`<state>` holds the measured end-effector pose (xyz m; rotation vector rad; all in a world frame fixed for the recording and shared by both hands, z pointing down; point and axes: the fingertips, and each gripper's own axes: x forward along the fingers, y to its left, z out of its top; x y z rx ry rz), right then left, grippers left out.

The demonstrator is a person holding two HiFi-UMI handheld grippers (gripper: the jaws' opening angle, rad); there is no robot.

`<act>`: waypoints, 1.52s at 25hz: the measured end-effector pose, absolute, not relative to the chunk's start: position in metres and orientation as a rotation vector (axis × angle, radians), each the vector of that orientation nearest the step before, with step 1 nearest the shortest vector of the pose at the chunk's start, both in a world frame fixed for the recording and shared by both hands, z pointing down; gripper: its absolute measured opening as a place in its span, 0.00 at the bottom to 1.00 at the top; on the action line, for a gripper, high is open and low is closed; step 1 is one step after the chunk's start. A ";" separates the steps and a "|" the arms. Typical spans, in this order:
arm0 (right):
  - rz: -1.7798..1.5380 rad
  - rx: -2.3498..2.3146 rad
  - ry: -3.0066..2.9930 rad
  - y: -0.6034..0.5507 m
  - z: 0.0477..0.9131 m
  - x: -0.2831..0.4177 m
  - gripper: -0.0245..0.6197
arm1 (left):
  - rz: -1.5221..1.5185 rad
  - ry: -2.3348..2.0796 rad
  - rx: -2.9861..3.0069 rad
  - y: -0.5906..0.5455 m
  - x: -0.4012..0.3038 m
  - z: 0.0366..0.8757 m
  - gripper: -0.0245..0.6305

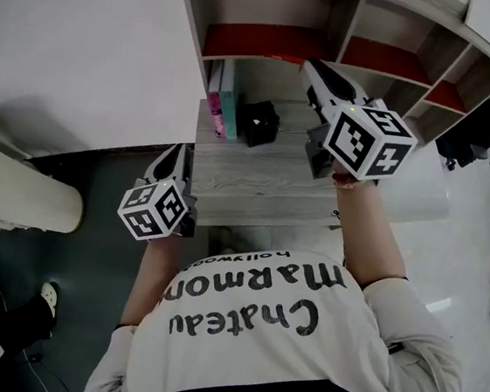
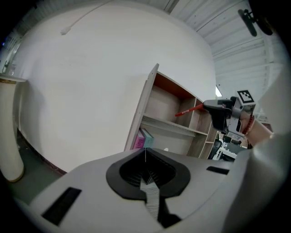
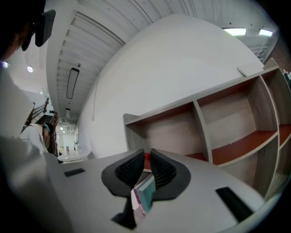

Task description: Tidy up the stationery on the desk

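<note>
the right gripper [image 1: 312, 68] is shut on a red pen [image 2: 188, 110]. the pen is pinched between its jaws and sticks straight out the front, the same way the gripper points. in the left gripper view the pen lies almost flat, with its far end a bit lower.

in the head view a small black box [image 1: 259, 122] sits on the desk [image 1: 264, 180], just beside the pink and teal books [image 1: 223, 100], under the shelf [image 1: 335, 25]. it looks like a pen pot, but i can't see inside it. from the tip of the right gripper the box is at about 7 o'clock, and lower down.

the left gripper [image 1: 177, 152] is closed with nothing in it. it is at the near edge of the desk, and the box is at about 2 o'clock from it.

i think the right hand should do the job, since it has the pen. the pen would need to tip its end down to go into the box.
</note>
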<state>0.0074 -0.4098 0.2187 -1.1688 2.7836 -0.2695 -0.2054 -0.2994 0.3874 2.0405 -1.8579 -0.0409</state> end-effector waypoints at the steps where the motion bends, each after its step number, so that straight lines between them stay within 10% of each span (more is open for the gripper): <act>1: -0.279 -1.184 2.789 -0.412 0.225 0.008 0.12 | -0.035 -1.849 2.044 -0.301 -0.205 0.389 0.06; 38: -0.745 -1.681 2.842 -0.455 0.431 -0.026 0.12 | 0.102 -1.547 2.112 -0.381 -0.259 0.461 0.06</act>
